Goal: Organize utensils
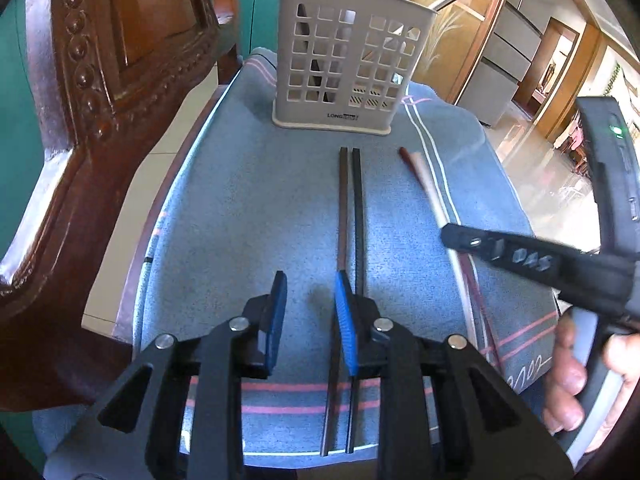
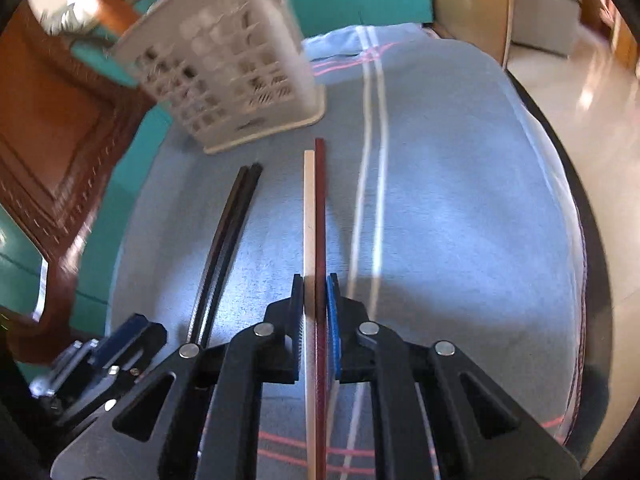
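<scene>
Right gripper [image 2: 316, 300] jaws clamping chopsticks [image 2: 315, 216] (left gripper [image 1: 310, 304] agape)

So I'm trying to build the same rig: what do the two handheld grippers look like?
Both match. The left gripper and right gripper have black plastic linkage arms with triangular cutouts and silver round pivot pins, ending in jaws lined with ridged blue pads. Seen from the left wrist, the right one's black body carries a small green light.
</scene>
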A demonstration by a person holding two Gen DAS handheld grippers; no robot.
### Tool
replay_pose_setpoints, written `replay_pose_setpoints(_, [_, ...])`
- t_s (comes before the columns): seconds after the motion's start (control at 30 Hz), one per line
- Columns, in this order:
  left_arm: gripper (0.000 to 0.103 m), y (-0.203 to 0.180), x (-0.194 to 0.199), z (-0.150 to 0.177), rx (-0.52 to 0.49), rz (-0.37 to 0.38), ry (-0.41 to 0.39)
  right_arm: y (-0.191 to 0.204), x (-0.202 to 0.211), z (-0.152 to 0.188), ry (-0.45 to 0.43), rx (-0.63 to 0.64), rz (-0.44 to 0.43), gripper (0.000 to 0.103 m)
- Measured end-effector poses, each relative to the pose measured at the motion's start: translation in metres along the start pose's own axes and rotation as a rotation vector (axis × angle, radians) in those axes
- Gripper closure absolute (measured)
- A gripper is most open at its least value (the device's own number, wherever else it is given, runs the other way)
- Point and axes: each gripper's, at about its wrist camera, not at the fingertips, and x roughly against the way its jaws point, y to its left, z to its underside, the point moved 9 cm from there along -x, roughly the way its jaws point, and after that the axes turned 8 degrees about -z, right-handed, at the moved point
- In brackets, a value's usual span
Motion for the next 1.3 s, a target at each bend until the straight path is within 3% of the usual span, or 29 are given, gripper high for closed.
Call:
replay_pose_setpoints(0.1, [0.075, -0.002, 0.000, 0.001, -0.005, 0.004, -0.001, 0.008, 0.011, -0.003, -0.034, 0.039, -0.036, 0.091])
replay_pose_setpoints(0.27, [0.072, -0.004, -0.001, 0.001, -0.005, 0.006, 0.003, 0.004, 0.009, -0.006, -0.041, 0.070, 0.028, 0.090])
replay_pose_setpoints(0.5, [0.069, -0.005, -0.005, 0.005, -0.007, 0.001, 0.018, -0.014, -0.004, 0.006, 0.020, 0.063, 0.102, 0.089])
replay_pose_setpoints(0.67, [0.068, -0.003, -0.010, 0.006, 0.001, 0.000, 0.032, -0.009, -0.007, 0.010, 0.026, 0.100, 0.118, 0.080])
replay_pose_setpoints(1.0, [0.065, -0.004, -0.014, 0.009, -0.006, 0.000, 0.041, -0.006, -0.009, 0.012, 0.018, 0.160, 0.199, 0.083])
replay_pose_setpoints(1.1, [0.065, -0.003, -0.014, 0.009, -0.004, -0.001, 0.044, -0.014, -0.006, 0.011, 0.005, 0.111, 0.211, 0.094])
replay_pose_setpoints(1.3, [0.065, -0.002, -0.017, 0.011, -0.002, -0.003, 0.052, -0.036, 0.005, 0.009, -0.014, -0.014, 0.216, 0.096])
